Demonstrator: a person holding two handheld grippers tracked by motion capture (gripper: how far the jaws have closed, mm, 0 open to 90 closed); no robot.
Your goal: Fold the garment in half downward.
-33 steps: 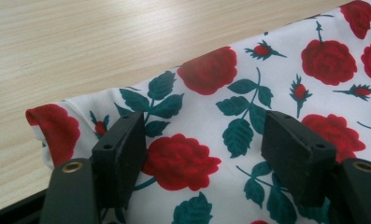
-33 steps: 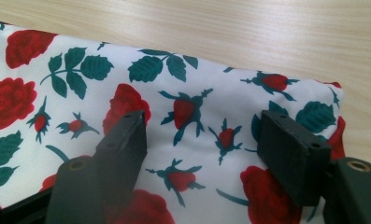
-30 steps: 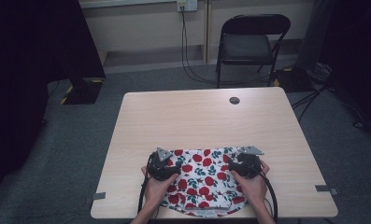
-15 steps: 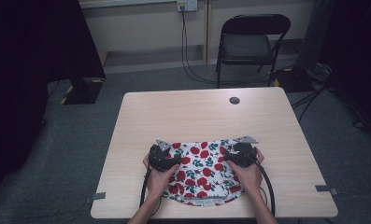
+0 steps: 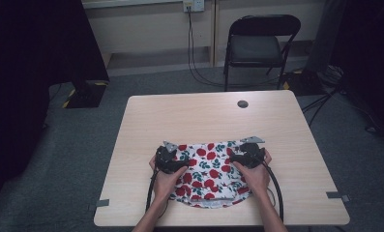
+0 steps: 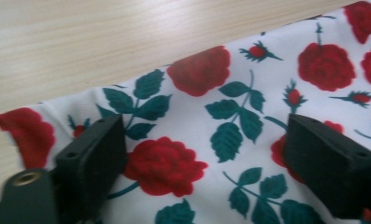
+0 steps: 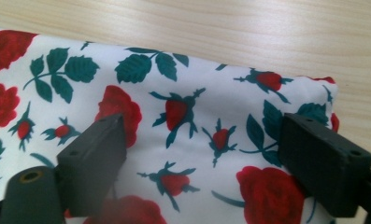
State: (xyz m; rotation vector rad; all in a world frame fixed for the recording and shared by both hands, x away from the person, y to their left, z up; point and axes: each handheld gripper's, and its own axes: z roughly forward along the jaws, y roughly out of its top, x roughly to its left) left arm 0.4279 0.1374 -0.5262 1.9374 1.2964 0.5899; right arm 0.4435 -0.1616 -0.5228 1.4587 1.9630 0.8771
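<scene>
Left gripper (image 5: 172,160) over left end of rose-print cloth (image 5: 211,171), jaws spread wide, having just been opening; cloth lies flat beneath gap, not pinched. Right gripper (image 5: 243,155) over cloth's right end, jaws likewise apart after just opening, fabric below them, not clamped. Cloth white with red roses and green leaves, resting on near half of light wooden table (image 5: 204,118), between both hands. Small dark round disc (image 5: 243,104) near table's far edge. Black folding chair (image 5: 259,46) beyond table.
</scene>
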